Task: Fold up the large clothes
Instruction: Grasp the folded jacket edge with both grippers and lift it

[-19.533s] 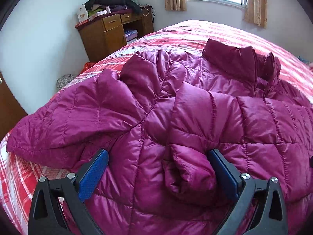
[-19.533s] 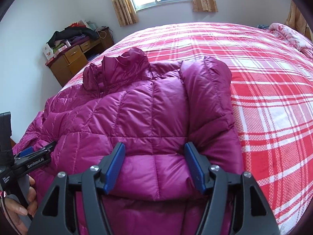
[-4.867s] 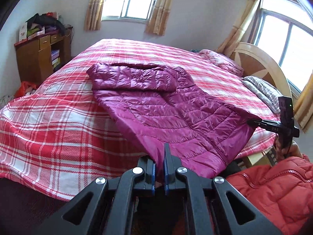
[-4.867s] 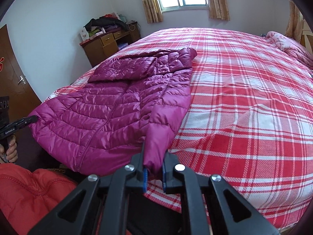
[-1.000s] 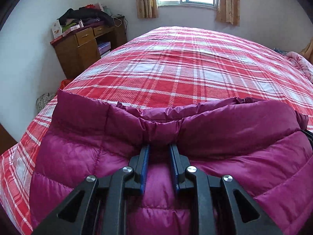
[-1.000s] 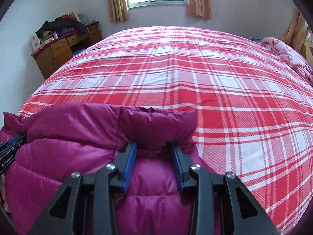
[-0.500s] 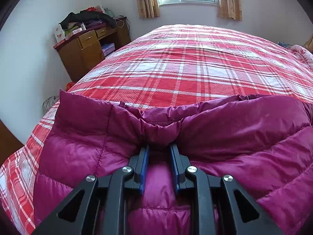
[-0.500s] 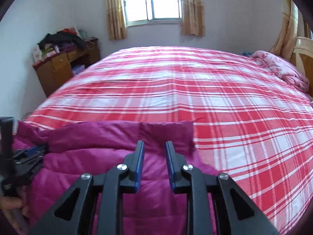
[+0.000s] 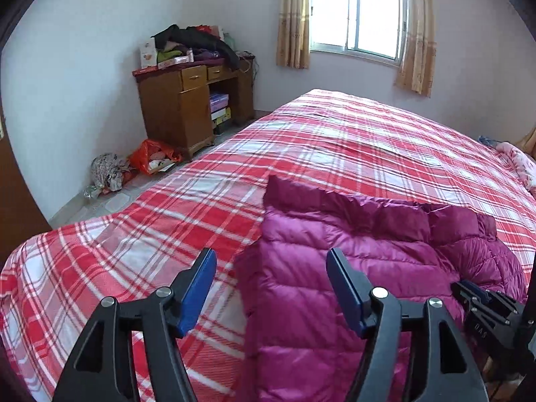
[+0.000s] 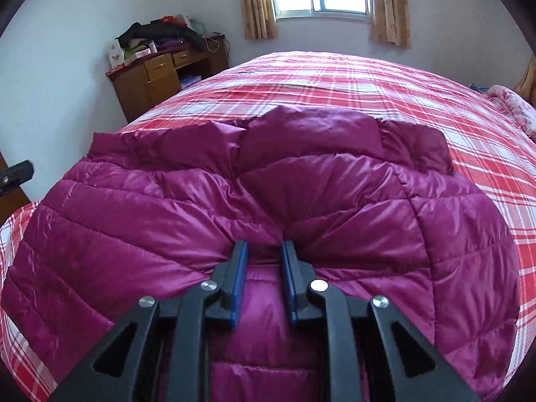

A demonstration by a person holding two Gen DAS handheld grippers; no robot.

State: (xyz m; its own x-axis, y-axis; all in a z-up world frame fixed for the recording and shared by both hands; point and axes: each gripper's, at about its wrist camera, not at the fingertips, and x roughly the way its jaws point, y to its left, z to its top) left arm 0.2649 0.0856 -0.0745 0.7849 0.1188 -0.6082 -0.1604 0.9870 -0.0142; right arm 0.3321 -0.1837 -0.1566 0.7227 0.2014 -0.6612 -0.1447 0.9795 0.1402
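A magenta quilted down jacket (image 9: 368, 234) lies folded on the red plaid bed (image 9: 201, 207). My left gripper (image 9: 271, 288) hovers over the jacket's left edge. Its jaws are opening, and the blue pads (image 9: 197, 288) stand wide apart without touching the fabric. In the right wrist view the jacket (image 10: 167, 207) fills the foreground. My right gripper (image 10: 264, 254) is closing on a pinched fold of it, with creases radiating from the pads (image 10: 239, 278). The right gripper (image 9: 485, 308) also shows at the lower right of the left wrist view.
A wooden desk (image 9: 187, 107) piled with clothes stands against the far left wall, with bags (image 9: 150, 155) on the floor beside it. A curtained window (image 9: 355, 16) is behind the bed. A pink blanket (image 9: 516, 160) lies at the bed's right edge.
My left gripper let go of the jacket's edge, opened wide and pulled back up and to the left. My right gripper moved over the jacket and pinched a fold.
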